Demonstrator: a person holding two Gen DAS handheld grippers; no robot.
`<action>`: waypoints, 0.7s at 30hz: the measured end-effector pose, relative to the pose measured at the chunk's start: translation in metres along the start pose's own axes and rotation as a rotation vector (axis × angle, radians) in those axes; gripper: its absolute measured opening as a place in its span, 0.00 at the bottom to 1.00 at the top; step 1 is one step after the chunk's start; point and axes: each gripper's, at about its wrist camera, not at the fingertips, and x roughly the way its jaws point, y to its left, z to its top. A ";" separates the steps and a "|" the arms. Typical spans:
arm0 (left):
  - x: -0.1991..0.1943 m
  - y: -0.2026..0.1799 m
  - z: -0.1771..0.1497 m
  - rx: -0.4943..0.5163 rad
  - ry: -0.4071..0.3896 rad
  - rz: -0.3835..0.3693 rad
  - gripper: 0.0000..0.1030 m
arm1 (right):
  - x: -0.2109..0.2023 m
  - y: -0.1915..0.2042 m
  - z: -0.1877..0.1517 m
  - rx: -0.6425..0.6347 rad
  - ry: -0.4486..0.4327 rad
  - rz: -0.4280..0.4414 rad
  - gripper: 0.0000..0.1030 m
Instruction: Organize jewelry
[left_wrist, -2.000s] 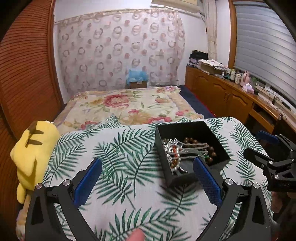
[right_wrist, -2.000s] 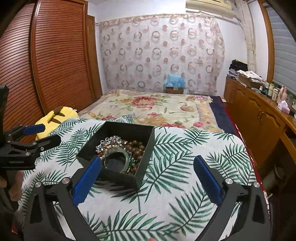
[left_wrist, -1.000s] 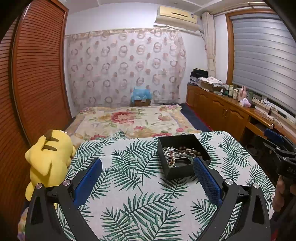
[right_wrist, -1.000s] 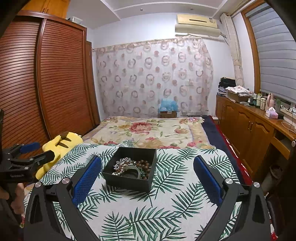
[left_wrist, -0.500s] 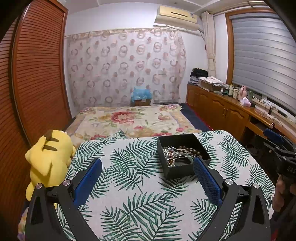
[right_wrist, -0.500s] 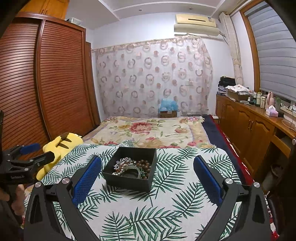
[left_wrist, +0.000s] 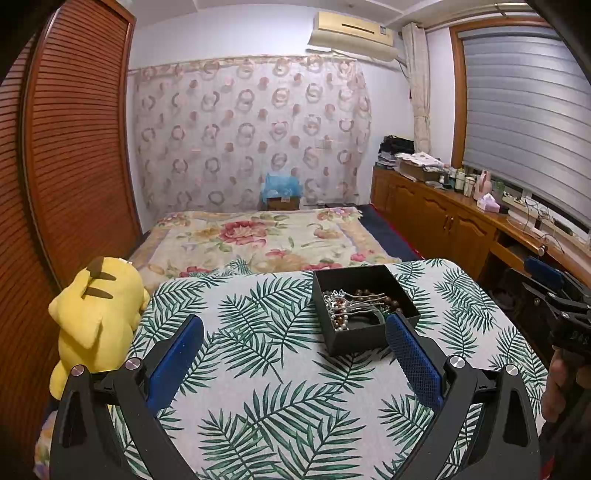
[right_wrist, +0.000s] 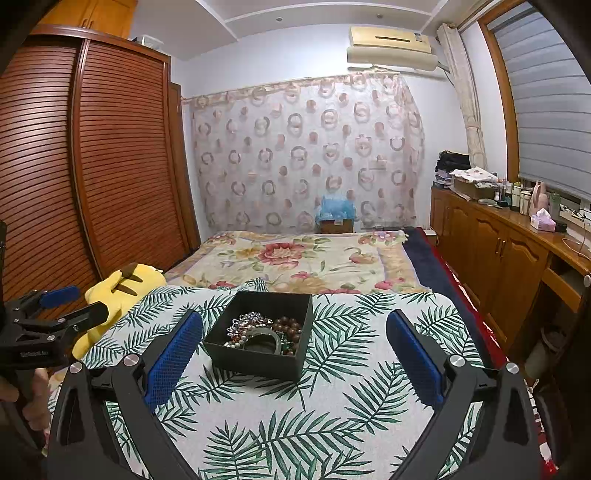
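A black open box (left_wrist: 369, 338) (right_wrist: 258, 363) stands on the small table with the palm-leaf cloth (left_wrist: 266, 387) (right_wrist: 351, 398). Inside lie a pearly silver piece (left_wrist: 338, 308) (right_wrist: 242, 328), brown wooden beads (left_wrist: 373, 295) (right_wrist: 290, 326) and a dark bangle (right_wrist: 264, 339). My left gripper (left_wrist: 293, 363) hangs open above the near table, the box just beyond its right finger. My right gripper (right_wrist: 293, 363) is open too, held back from the box, which sits toward its left finger. Neither holds anything. Each gripper shows at the edge of the other's view.
A yellow plush toy (left_wrist: 96, 314) (right_wrist: 118, 286) leans at the table's left edge. A bed with a floral blanket (left_wrist: 258, 236) lies beyond. Wooden cabinets (right_wrist: 498, 251) with clutter line the right wall; a slatted wardrobe (right_wrist: 92, 166) stands left. A hand (left_wrist: 557, 387) grips the other tool.
Both grippers have drawn back and up from the box since two seconds ago, so the table looks smaller. In the last second nothing has shifted noticeably.
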 end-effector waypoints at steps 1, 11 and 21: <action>0.001 0.000 0.000 0.001 0.000 0.001 0.92 | 0.000 0.000 0.000 0.000 0.000 0.000 0.97; -0.001 -0.001 -0.001 0.000 -0.002 0.000 0.92 | 0.000 0.000 0.000 0.001 -0.002 -0.002 0.97; -0.002 -0.005 0.000 -0.001 -0.008 -0.006 0.92 | -0.003 0.003 -0.001 -0.001 -0.011 -0.001 0.97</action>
